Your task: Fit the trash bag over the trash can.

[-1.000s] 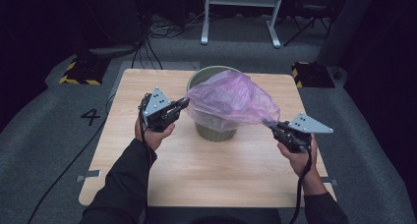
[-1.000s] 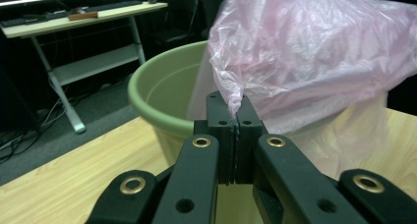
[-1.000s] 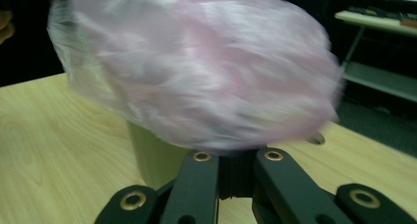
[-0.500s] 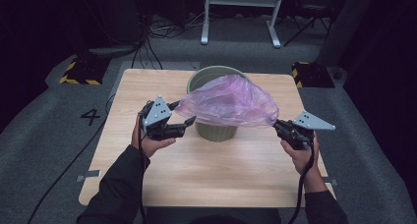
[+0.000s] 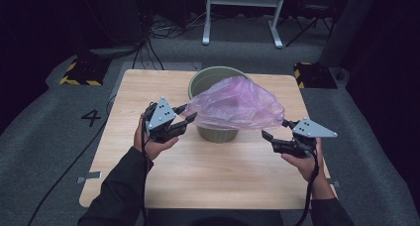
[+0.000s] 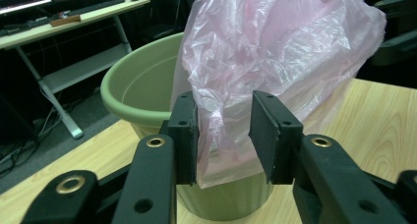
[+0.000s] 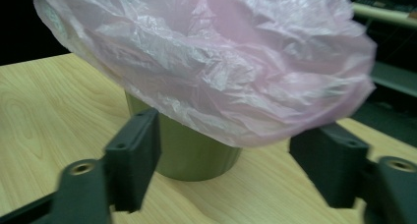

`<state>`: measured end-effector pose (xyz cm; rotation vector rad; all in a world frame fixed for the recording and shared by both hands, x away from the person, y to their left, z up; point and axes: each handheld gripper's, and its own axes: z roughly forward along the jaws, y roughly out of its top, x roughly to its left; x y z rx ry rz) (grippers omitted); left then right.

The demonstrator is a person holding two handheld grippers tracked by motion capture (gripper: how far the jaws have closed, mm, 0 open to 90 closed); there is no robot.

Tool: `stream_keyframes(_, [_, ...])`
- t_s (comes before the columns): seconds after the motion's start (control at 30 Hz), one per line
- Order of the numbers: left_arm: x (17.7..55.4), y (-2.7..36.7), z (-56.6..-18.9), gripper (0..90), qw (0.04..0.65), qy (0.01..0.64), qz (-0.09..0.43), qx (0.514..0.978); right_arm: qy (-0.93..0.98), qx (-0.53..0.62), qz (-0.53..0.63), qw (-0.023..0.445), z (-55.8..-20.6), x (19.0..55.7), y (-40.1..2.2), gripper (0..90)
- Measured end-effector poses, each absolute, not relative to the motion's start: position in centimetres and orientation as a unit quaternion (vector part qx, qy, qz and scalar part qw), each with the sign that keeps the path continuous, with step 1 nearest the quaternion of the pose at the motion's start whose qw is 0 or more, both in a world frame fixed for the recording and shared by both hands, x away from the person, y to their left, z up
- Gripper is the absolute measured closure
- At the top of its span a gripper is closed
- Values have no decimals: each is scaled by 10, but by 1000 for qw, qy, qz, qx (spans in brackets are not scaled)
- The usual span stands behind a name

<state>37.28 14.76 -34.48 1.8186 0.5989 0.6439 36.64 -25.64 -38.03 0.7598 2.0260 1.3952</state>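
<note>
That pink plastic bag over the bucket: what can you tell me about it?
The pink plastic bag is thin, see-through, crinkled film, puffed up and draped across the front rim of the green bucket. One edge hangs between the left gripper pads, which are not pressing it; the right gripper stands open just below it.

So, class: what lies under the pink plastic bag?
Under the pink plastic bag stands a green bucket on the wooden table. Its back rim and part of its inner wall show; the bag covers the front rim and hides whatever may lie inside.
</note>
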Motion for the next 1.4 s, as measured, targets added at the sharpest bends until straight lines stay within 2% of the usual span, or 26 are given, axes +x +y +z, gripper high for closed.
stream_keyframes(0.13, [374,151,-346,697,539,253,265,758,751,276,514,309,-374,352,-268,216])
stream_keyframes(0.23, [373,151,-346,686,541,254,262,758,748,265,532,296,-369,343,-279,196])
stream_keyframes(0.27, [373,151,-346,656,541,256,261,757,752,254,536,286,-366,340,-282,182])
stream_keyframes(0.33, [373,151,-346,526,543,258,259,756,757,240,535,288,-364,336,-284,186])
stream_keyframes(0.37, [373,152,-346,465,549,265,256,750,755,232,530,308,-358,329,-286,188])
stream_keyframes(0.4, [373,152,-346,428,549,265,256,750,755,232,530,308,-358,329,-286,188])
stream_keyframes(0.43, [373,153,-347,428,557,265,251,746,751,231,532,317,-354,326,-288,194])
stream_keyframes(0.47, [373,154,-348,341,562,265,245,744,738,223,539,337,-346,321,-288,197])
stream_keyframes(0.6, [374,154,-350,323,564,268,242,743,741,187,543,349,-334,317,-279,203])
stream_keyframes(0.77, [374,154,-351,283,573,263,230,741,768,135,520,349,-324,330,-244,242])
stream_keyframes(0.83, [371,155,-351,264,580,262,224,738,784,136,488,360,-326,339,-231,328])
stream_keyframes(0.93, [366,156,-352,224,580,261,222,739,794,152,456,371,-329,347,-221,379])
stream_keyframes(0.97, [361,157,-354,216,576,267,227,739,804,159,445,362,-332,357,-217,537])
stream_keyframes(1.0, [361,157,-354,204,576,267,227,739,804,159,445,362,-332,357,-217,537])
stream_keyframes(1.07, [357,160,-357,195,578,277,228,733,810,164,439,353,-334,364,-215,667])
stream_keyframes(1.1, [356,163,-362,188,589,283,203,729,812,170,438,346,-335,369,-215,779])
stream_keyframes(1.13, [356,163,-364,181,591,284,191,731,813,171,438,343,-335,371,-215,820])
stream_keyframes(1.23, [358,158,-372,169,574,288,197,741,813,174,443,337,-334,374,-215,897])
stream_keyframes(1.4, [370,148,-380,182,573,302,183,740,805,175,470,316,-330,377,-216,900])
